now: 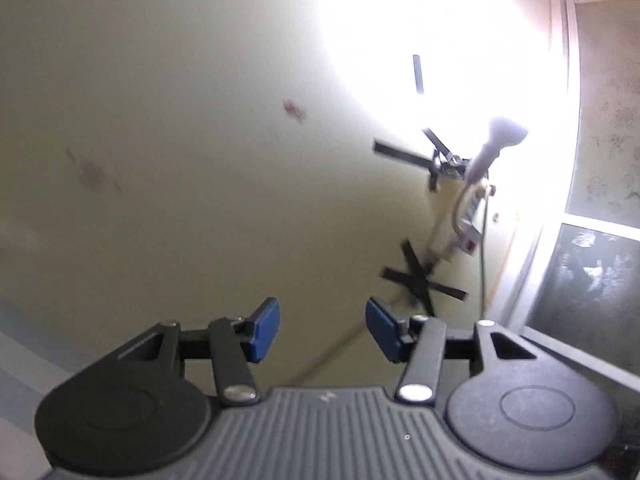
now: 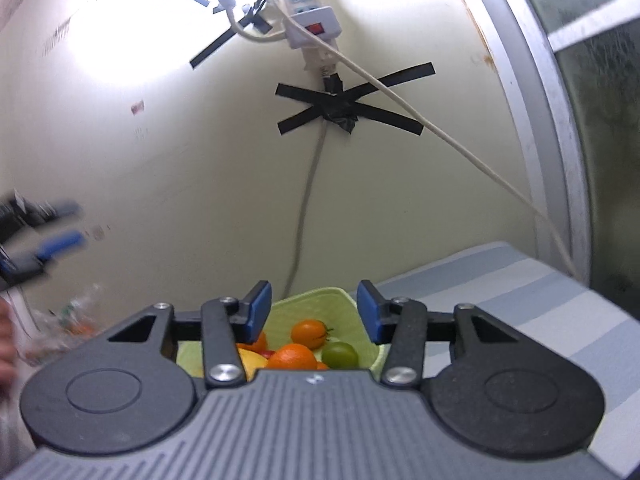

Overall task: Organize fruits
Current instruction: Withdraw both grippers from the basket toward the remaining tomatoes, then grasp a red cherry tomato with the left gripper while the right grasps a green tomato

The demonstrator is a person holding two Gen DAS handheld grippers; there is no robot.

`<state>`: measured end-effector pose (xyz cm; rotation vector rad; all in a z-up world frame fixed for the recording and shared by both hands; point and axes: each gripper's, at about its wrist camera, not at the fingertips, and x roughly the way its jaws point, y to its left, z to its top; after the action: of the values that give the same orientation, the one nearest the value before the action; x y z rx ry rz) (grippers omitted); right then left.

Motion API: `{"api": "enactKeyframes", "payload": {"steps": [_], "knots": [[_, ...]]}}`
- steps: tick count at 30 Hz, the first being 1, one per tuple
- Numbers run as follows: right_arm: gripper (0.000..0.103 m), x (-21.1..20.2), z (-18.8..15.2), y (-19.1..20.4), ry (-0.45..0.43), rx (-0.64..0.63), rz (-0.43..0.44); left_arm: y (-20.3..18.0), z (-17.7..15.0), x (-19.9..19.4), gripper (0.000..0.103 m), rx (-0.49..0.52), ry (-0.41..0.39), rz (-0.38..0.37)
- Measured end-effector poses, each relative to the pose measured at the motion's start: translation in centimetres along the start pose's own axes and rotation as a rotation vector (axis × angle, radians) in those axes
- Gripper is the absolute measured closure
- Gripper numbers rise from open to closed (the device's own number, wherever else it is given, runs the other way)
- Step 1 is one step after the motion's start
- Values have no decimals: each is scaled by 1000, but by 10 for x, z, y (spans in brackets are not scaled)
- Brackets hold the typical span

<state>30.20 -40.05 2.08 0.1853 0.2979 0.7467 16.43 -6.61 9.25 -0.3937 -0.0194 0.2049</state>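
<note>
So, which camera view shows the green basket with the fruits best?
The right wrist view. The green basket sits just beyond the right hand-held gripper, with orange fruits and a green one visible inside. The left wrist view shows none of it, only the wall and a taped lamp.

The left gripper (image 1: 323,328) points at a pale yellowish wall (image 1: 180,160), its blue pads (image 1: 264,330) apart with nothing between them. Far to the right, a lit lamp (image 1: 500,138) glares white above a power strip (image 1: 468,220), and crossed black tape (image 1: 420,280) fixes a cable. A window frame (image 1: 560,240) runs along the right edge.
</note>
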Motion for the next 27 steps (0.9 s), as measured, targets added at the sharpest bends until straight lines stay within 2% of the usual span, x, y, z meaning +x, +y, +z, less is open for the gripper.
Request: {"api": "enactKeyframes", "payload": {"steps": [3,5,9,12,14,19,23,25,26,27], "knots": [[58,-6,0,15,-17,-50,4,7,6,-30,54,54,-13,94],[58,-10,0,28,-24,-91,29,21,5,-48,54,71,7,167],[57,-13,-8,65,40,-159,174,53,-3,-60,55,58,115,281],[57,-2,-20,98,165,-199,319,66,-15,-44,55,40,240,285],[57,11,-30,120,258,-235,383,72,-25,-26,54,31,327,252],[57,54,-54,171,379,-428,381,77,-56,19,53,43,470,181],[56,81,-66,185,453,-456,384,78,-81,37,53,73,551,169],[57,88,-70,187,475,-457,387,77,-92,41,58,101,589,185],[57,91,-72,188,482,-461,385,74,-95,40,60,131,583,194],[57,93,-73,189,490,-466,380,71,-96,41,66,148,590,190]]}}
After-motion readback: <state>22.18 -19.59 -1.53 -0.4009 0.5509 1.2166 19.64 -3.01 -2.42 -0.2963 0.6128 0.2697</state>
